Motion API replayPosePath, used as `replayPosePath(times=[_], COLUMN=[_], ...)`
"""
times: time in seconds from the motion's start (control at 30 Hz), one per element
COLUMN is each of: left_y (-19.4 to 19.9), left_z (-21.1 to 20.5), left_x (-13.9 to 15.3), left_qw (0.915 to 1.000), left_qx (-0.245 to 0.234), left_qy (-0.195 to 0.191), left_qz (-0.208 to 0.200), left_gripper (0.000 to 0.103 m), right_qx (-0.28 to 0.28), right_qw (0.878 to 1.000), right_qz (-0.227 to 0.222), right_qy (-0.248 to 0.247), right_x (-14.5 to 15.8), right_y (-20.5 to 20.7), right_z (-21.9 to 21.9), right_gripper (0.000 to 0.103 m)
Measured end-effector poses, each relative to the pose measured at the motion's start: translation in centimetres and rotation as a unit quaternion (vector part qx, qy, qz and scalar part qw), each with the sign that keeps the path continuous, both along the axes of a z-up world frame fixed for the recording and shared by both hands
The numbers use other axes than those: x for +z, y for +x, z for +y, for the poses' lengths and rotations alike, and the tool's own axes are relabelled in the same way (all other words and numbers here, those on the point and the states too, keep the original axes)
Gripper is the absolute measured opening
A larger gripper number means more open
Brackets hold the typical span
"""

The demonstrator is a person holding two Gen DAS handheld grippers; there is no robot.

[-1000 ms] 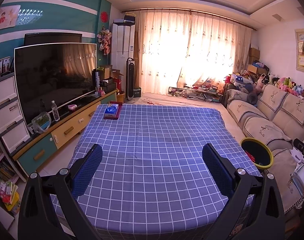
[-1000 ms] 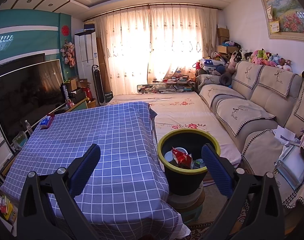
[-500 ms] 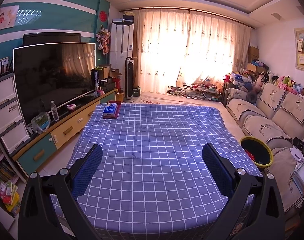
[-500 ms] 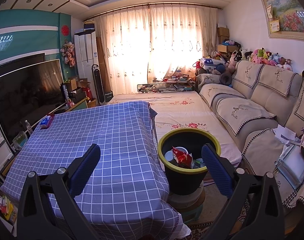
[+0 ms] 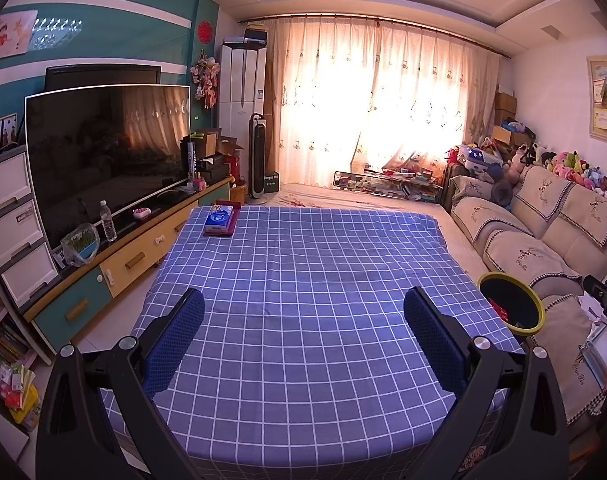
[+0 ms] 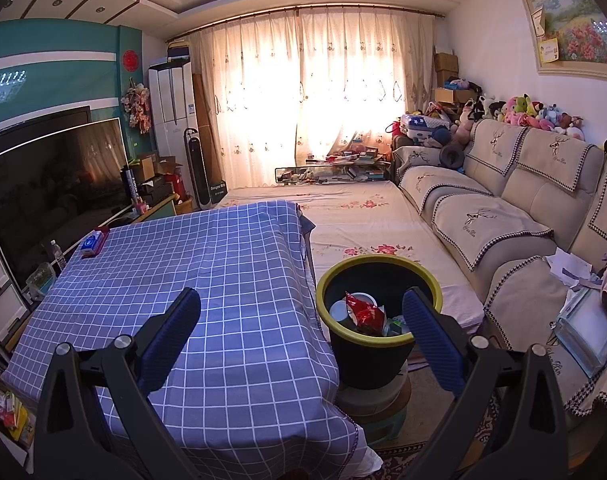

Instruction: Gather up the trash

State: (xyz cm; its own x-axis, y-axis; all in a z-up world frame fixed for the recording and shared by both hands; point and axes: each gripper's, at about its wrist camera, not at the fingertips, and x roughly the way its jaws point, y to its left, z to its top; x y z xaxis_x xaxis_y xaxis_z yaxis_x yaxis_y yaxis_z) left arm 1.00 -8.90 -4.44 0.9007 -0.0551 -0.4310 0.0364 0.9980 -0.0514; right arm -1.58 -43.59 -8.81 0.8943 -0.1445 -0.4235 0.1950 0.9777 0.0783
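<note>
A black bin with a yellow-green rim (image 6: 377, 268) stands on a stool right of the table. It holds a red wrapper (image 6: 363, 312), a white cup and other trash. The bin also shows in the left wrist view (image 5: 509, 308) at the table's right edge. My left gripper (image 5: 303, 332) is open and empty above the near part of the blue checked tablecloth (image 5: 303, 272). My right gripper (image 6: 301, 328) is open and empty, above the table's right edge and the bin.
A blue tissue pack on a red box (image 5: 220, 221) lies at the table's far left corner. A TV (image 5: 103, 152) on a low cabinet lines the left wall. A beige sofa (image 6: 503, 208) runs along the right. A glass table with clutter (image 5: 387, 182) stands by the curtains.
The left wrist view has shifted very slightly. The right gripper has not moved. Both stay open and empty.
</note>
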Motion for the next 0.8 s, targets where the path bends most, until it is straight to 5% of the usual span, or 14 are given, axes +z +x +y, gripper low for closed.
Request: replayPosePath(times=[0.8], left_y=[1.6], left_z=[-0.5], left_x=[-1.9], left_qw=[0.9995], left_qx=[-0.018], left_qy=[-0.012], left_qz=[0.022], left_gripper=[0.098], right_qx=[0.005], right_qw=[1.0], right_qz=[0.004], right_qy=[0.0], right_x=[-0.8], right_y=[0.3], right_z=[0.6], right_gripper=[0.096])
